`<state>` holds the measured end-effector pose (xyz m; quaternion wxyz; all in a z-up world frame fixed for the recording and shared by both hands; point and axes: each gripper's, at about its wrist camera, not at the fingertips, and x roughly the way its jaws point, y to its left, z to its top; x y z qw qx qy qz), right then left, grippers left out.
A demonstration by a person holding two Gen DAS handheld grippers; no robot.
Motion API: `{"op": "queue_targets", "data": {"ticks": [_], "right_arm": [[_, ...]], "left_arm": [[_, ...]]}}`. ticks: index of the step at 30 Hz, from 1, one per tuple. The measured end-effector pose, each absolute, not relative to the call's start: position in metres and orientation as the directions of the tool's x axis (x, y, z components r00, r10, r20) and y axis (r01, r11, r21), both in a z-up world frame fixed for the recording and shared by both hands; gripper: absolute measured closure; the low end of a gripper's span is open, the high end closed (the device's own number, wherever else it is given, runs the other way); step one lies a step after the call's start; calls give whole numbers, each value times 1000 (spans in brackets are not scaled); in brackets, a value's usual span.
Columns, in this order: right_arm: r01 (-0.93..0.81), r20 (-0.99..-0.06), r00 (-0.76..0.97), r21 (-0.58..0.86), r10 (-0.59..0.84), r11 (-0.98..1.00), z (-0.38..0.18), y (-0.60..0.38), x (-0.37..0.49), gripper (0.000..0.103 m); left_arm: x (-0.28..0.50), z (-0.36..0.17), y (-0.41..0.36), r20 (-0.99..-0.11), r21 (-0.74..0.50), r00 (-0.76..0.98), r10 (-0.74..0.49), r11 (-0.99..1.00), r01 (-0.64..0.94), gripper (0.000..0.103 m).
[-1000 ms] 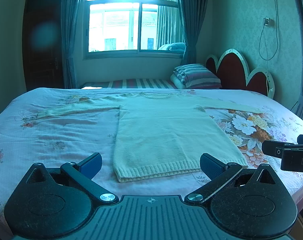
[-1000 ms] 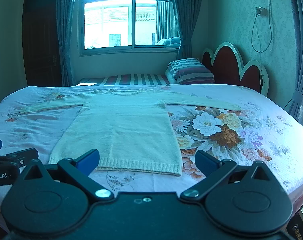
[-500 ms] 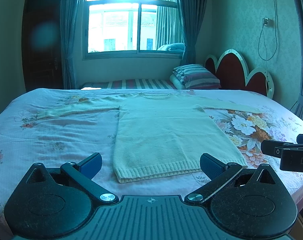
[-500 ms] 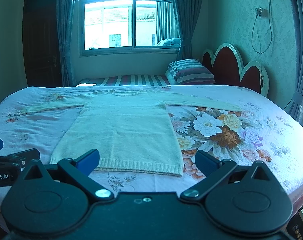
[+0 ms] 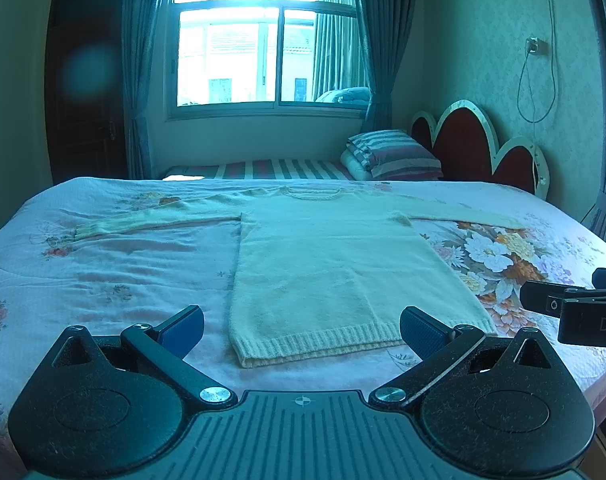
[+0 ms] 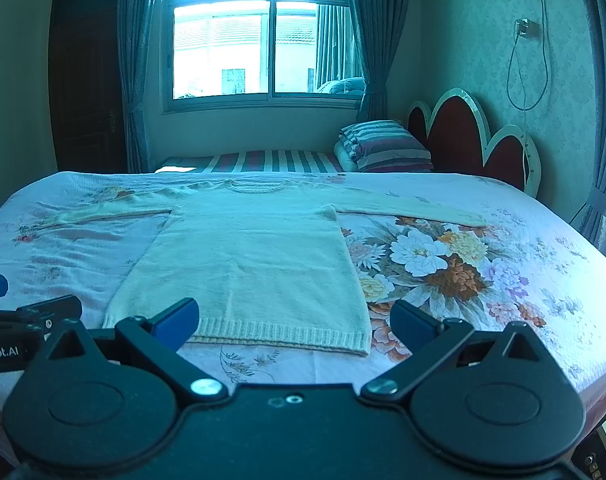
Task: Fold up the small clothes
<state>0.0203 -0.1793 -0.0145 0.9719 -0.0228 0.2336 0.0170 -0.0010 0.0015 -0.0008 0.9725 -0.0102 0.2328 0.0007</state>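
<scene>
A pale yellow knitted sweater lies flat on the bed, face up, sleeves spread to both sides and ribbed hem toward me. My left gripper hovers just short of the hem, open, with nothing between its blue pads. My right gripper is open too, over the hem's right half, nothing held. The right gripper's side shows at the right edge of the left wrist view; the left one shows at the left edge of the right wrist view.
The bed carries a pink floral cover with a big flower print right of the sweater. Behind it stand a second bed with striped pillows, a red scalloped headboard, a window and a dark door.
Both views have crept slightly forward toward the sweater's hem; the grippers stay open and the sweater has not moved.
</scene>
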Motion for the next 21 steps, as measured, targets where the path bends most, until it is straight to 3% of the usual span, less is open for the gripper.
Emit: {"op": "queue_targets", "data": {"ticks": [21], "right_arm": [[-50, -453, 891, -34, 29, 998, -13, -179, 20, 1]], "left_arm": [[-1, 1, -1, -454, -15, 891, 1, 1000, -9, 0]]}}
